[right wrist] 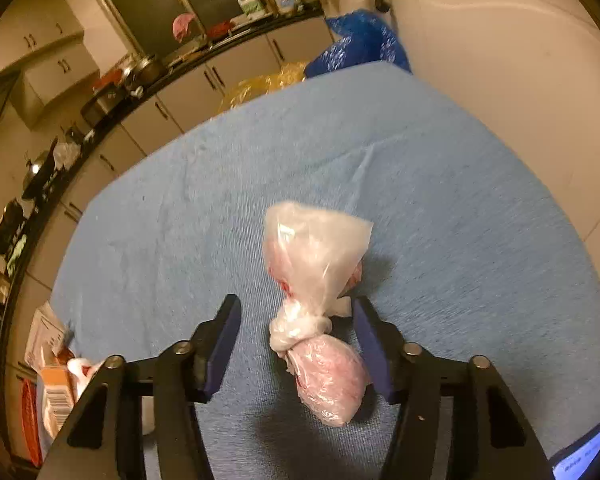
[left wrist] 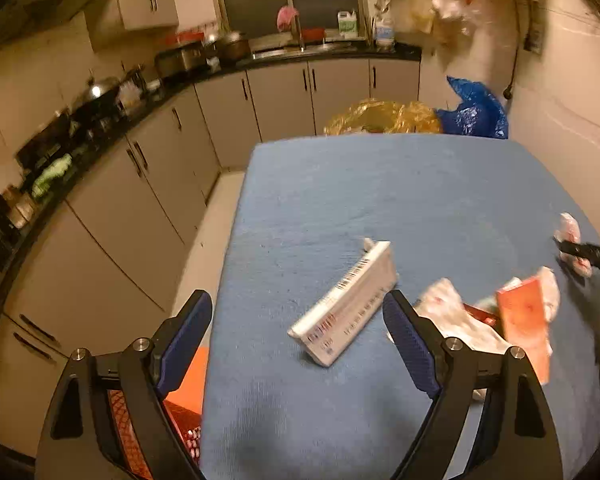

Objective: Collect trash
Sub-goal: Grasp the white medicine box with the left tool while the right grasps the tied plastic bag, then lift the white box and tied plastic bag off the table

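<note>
L gripper (left wrist: 298,312) is spread wide, holding nothing, pads not touching anything. The white carton (left wrist: 346,306) w/ a barcode lies flat on the blue table cover (left wrist: 380,184), right in the gap between the fingers, long axis running 7 to 1 o'clock, apart from both pads. Just past the gripper's 3 o'clock finger sits a crumpled white wrapper (left wrist: 454,312), and an orange-red box (left wrist: 526,320) at 3 o'clock of that, blurred.

R gripper (right wrist: 296,344) is also wide apart, gripping nothing. The knotted clear plastic bag (right wrist: 316,308) w/ pinkish contents lies between its fingers: the fat end near the camera at 6 o'clock, the knot about level w/ the fingertips, the loose top fanning out to 12 o'clock beyond them. The bag sits closer to the 3 o'clock finger; can't tell whether it touches that pad. In the L view the same bag shows at the far 3 o'clock edge w/ the R gripper's dark tip at it.

Room: the cover is bare from the items out to its far edge at 12 o'clock. The table's edge at 9 o'clock drops to the floor, w/ the cabinet row (left wrist: 228,112) beyond. An orange mesh basket (left wrist: 182,420) sits below that edge at 7 o'clock. A yellow bag (left wrist: 380,118) and a blue bag (left wrist: 476,110) sit behind the far edge; a wall runs close along 3 o'clock.
</note>
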Tool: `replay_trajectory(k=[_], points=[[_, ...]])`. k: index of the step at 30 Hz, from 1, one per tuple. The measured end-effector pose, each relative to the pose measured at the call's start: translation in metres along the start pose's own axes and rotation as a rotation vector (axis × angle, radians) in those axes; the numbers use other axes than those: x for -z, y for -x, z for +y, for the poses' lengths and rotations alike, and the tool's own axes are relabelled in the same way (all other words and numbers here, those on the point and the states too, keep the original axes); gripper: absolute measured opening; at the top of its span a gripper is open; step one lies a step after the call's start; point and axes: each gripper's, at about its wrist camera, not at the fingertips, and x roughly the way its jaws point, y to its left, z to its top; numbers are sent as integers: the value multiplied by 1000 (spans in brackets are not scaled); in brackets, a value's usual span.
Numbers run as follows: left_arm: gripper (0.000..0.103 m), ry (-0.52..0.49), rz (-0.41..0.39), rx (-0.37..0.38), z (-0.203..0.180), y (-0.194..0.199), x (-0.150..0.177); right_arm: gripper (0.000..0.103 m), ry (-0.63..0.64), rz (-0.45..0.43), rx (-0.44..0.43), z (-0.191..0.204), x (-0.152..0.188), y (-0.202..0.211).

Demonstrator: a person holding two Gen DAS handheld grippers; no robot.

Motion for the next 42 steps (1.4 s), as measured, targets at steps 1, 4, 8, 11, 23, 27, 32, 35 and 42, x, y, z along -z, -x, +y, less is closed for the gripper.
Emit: replay_trajectory(k=[1, 4, 8, 11, 23, 27, 32, 35, 42], points=[[86, 17, 26, 32, 5, -13, -4, 43, 9, -4, 5, 0, 1, 1], [86, 46, 76, 88, 11, -43, -11, 40, 18, -11, -29, 0, 4, 2], [86, 45, 129, 148, 8, -75, -14, 40, 29, -33, -84, 3, 8, 6], [85, 11, 155, 149, -1, -89, -12, 40, 34, -27, -89, 6, 10, 5], [49, -77, 192, 128, -32, -95, 17, 40, 39, -39, -130, 15, 7, 3], [52, -43, 214, 123, -37, -102, 19, 40, 38, -38, -132, 13, 9, 4], [49, -11, 189, 93, -39, -101, 23, 40, 49, -52, -142, 15, 10, 7], [49, 1, 140, 94, -39, -87, 27, 40, 65, -70, -146, 18, 11, 12], [49, 61, 20, 71, -38, -28, 38, 40, 125, -120, -191, 33, 17, 30]])
